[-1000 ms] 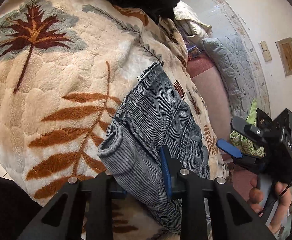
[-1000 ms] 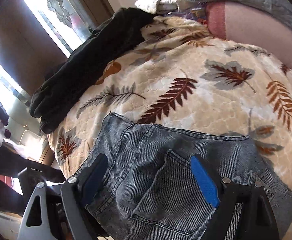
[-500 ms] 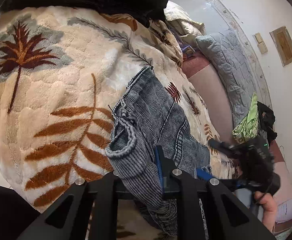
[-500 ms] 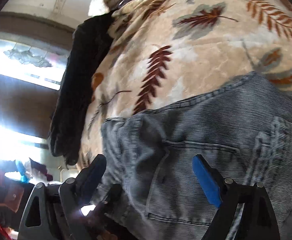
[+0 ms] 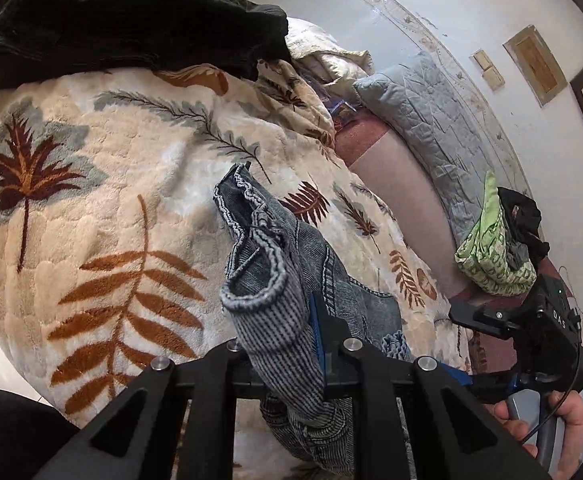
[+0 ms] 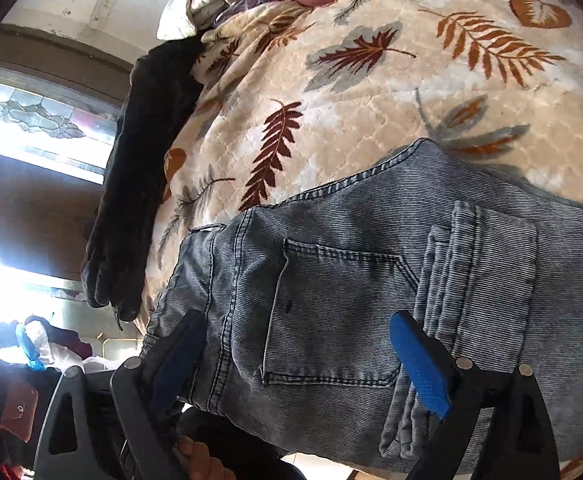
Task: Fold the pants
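Note:
Grey-blue denim pants [image 6: 371, 264] lie on a cream leaf-patterned blanket [image 6: 371, 92] on a bed, back pocket up. My left gripper [image 5: 291, 332] is shut on a bunched edge of the pants [image 5: 267, 292] and holds it lifted above the blanket [image 5: 91, 208]. My right gripper [image 6: 295, 356] is open, its blue pads [image 6: 419, 364] spread over the pocket area near the bed's front edge. It also shows in the left wrist view [image 5: 475, 344], held by a hand at the right.
A black garment [image 5: 131, 24] lies along the blanket's far side; it also shows in the right wrist view [image 6: 139, 184]. A grey quilted pillow [image 5: 431, 128] and a green patterned cloth [image 5: 487, 256] sit by the wall. A bright window [image 6: 31, 128] is at the left.
My left gripper has lifted the gripped pants edge higher and toward the bed's middle. My right gripper has swung over the pants and stays open.

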